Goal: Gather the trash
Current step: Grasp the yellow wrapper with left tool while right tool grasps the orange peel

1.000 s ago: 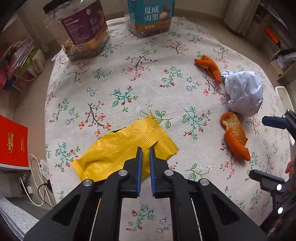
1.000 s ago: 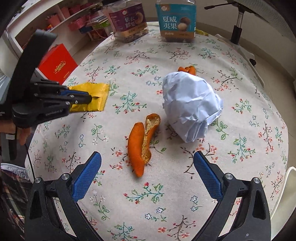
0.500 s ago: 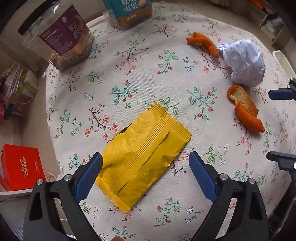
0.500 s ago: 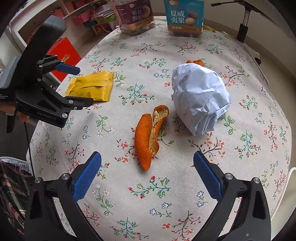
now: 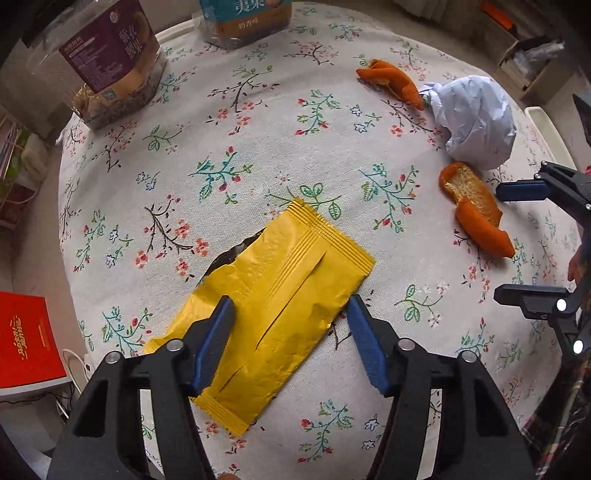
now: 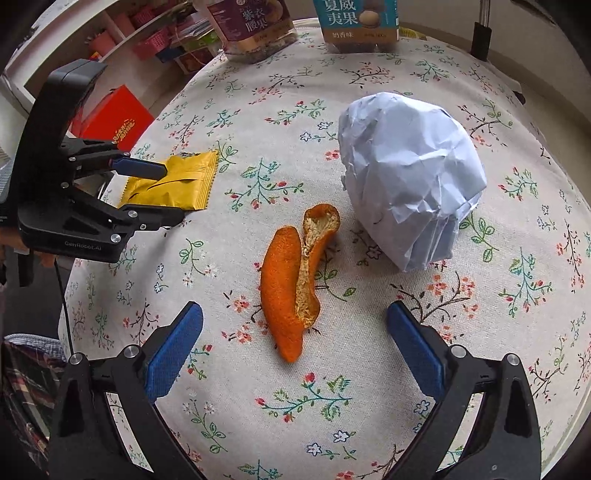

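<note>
Tablecloth [image 5: 258,122]: off-white ground, printed with small sprigs in teal, green, red, pink and dark brown. Wrapper [image 5: 273,306]: uniform golden yellow, ribbed bands at its sealed ends, dark inner face at the torn edge. Near orange peel [image 6: 295,280]: bright orange rind, pale cream pith. Far orange peel [image 5: 391,83]: orange. Crumpled paper ball [image 6: 410,177]: pale bluish white. Left gripper [image 5: 288,339]: black frame, blue pads. Right gripper [image 6: 295,347]: black frame, blue pads. Jar [image 5: 107,59]: clear, purple label. Box [image 6: 356,18]: teal with white lettering. Red carton [image 5: 26,341]: gold print
</note>
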